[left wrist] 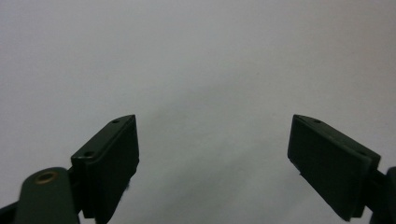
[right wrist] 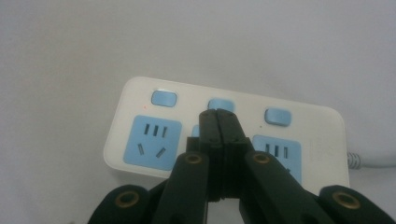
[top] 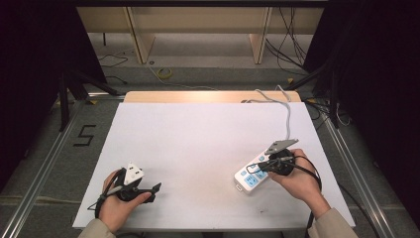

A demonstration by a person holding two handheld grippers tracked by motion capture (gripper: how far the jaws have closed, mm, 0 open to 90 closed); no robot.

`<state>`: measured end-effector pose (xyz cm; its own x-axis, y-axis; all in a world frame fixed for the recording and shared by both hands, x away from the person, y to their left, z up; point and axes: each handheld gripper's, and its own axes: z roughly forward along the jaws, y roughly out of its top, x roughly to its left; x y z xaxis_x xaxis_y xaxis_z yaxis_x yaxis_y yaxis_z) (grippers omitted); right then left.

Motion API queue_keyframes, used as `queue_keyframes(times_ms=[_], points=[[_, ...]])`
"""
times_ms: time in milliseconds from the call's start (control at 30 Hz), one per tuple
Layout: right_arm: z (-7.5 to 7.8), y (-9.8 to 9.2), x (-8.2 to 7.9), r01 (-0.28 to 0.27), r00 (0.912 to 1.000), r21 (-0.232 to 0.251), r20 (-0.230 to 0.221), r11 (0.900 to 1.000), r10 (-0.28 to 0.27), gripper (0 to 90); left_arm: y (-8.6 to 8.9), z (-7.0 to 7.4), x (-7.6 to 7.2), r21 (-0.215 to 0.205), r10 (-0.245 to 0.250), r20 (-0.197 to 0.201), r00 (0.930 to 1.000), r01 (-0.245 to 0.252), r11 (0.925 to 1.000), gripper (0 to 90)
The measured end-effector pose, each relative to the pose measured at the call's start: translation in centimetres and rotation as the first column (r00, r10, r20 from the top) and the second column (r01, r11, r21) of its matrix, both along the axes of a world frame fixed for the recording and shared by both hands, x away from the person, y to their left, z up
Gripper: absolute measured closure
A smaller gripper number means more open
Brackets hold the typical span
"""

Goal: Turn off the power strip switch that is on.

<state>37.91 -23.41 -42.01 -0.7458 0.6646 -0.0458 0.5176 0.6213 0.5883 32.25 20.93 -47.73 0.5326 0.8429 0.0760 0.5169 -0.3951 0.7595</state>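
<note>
Right gripper (top: 261,166) sits over the white power strip (top: 251,176) at the table's (top: 198,148) right front in the high view, while the left gripper (top: 153,191) hovers near the left front edge. Left gripper view: jaws spread wide over bare white surface. Right gripper view: jaws pressed together, tips seemingly at the middle blue button (right wrist: 222,103).

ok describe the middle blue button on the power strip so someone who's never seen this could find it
Start at the white table and find the white power strip near its right front, under the right gripper. Along one long edge runs a row of three light-blue buttons. The middle button is the one half hidden by the closed jaw tips; its neighbours on either side are fully exposed.
</note>
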Motion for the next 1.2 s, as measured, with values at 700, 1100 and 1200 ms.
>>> queue_keyframes(times_ms=[700,1100,1200], points=[[-0.1,1.6,0.4,-0.040,0.9991,-0.021,-0.012,0.999,0.040,90.0,0.0,0.0,0.0,-0.001,-0.001,0.001,1.0000,0.001,1.0000,16.1],[-0.2,2.4,0.5,-0.050,0.9986,-0.023,-0.020,0.998,0.050,90.0,-0.1,0.0,0.0,-0.003,0.001,0.002,1.0000,-0.001,1.0000,16.1],[-0.2,2.5,0.6,-0.057,0.9981,-0.026,-0.022,0.998,0.057,90.0,0.0,0.0,0.0,0.000,-0.001,0.002,1.0000,0.001,1.0000,16.1]])
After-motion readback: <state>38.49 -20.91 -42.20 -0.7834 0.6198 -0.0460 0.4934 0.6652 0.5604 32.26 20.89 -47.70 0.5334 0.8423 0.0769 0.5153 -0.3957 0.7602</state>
